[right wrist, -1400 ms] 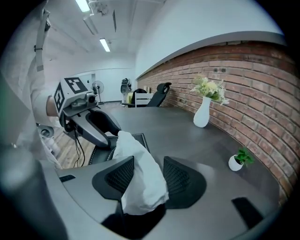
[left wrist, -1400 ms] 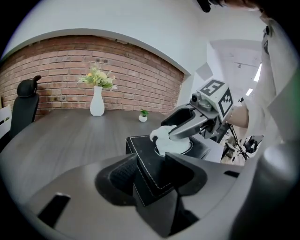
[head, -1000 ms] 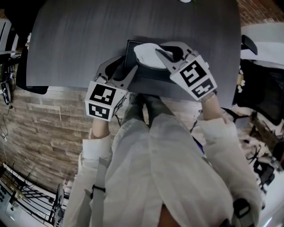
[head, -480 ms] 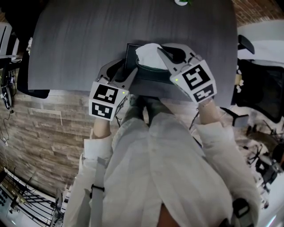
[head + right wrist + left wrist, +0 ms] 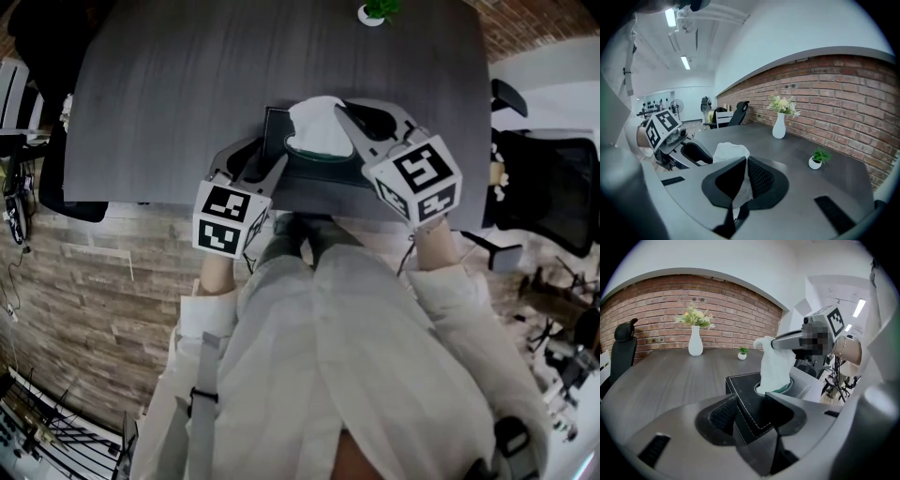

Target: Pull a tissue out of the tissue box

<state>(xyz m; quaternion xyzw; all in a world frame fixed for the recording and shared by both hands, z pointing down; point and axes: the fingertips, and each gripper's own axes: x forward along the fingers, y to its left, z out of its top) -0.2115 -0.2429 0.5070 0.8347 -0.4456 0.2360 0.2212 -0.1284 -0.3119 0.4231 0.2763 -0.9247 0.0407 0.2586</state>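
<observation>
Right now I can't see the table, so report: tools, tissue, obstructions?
Left tool clamped on tissue box corner. Right tool shut on tissue, which is partly out of the box. Nothing blocking the pull.

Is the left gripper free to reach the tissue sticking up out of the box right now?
Probably not: the left gripper is clamped on the near corner of the tissue box, and the right gripper pinches the tissue. It would have to let go first.
</observation>
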